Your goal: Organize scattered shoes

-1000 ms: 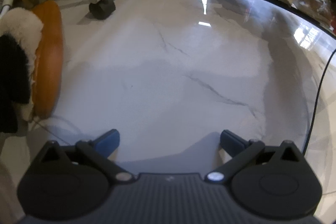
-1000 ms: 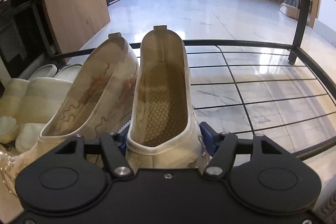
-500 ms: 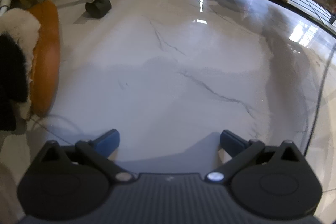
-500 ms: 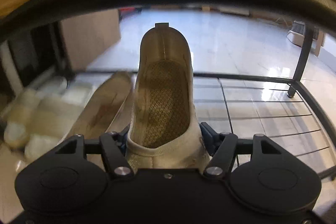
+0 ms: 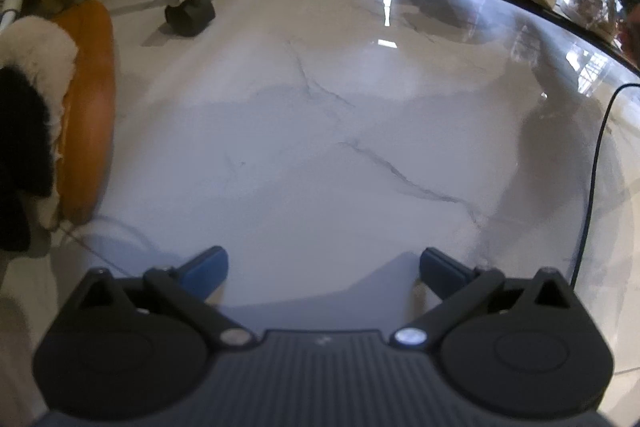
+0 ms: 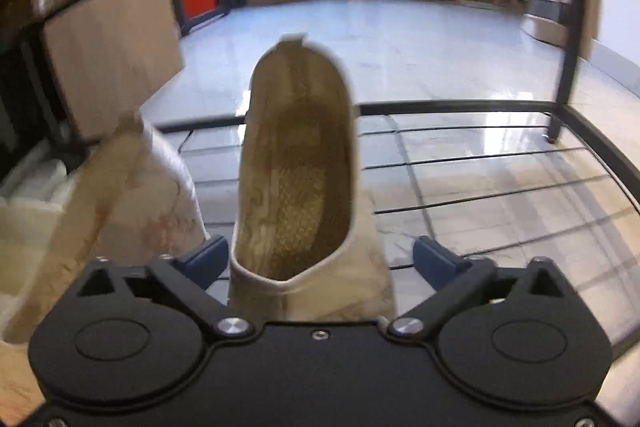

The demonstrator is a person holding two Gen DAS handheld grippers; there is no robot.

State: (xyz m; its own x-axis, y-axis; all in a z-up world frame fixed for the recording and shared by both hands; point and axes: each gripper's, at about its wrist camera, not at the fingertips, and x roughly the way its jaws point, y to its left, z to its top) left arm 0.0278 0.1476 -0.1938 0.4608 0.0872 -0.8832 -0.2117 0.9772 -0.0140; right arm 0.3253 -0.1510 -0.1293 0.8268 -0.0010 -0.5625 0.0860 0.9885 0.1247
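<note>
- Fingers of right gripper (image 6: pixel 320 263) stand apart around heel of beige slip-on shoe (image 6: pixel 298 179); withdraw straight back, sparing its tilted embroidered mate (image 6: pixel 132 211).
- Left gripper (image 5: pixel 323 267), spread and empty, hovers over marble floor (image 5: pixel 320 147).

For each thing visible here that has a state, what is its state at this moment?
left gripper: open, empty, above the floor.
right gripper: open, one finger on either side of the shoe's near end.
beige shoe: sole down, apparently resting on the wire shelf.
second beige shoe: left of it, tilted, blurred.
fur-lined slipper: on the floor, not shelved.
</note>
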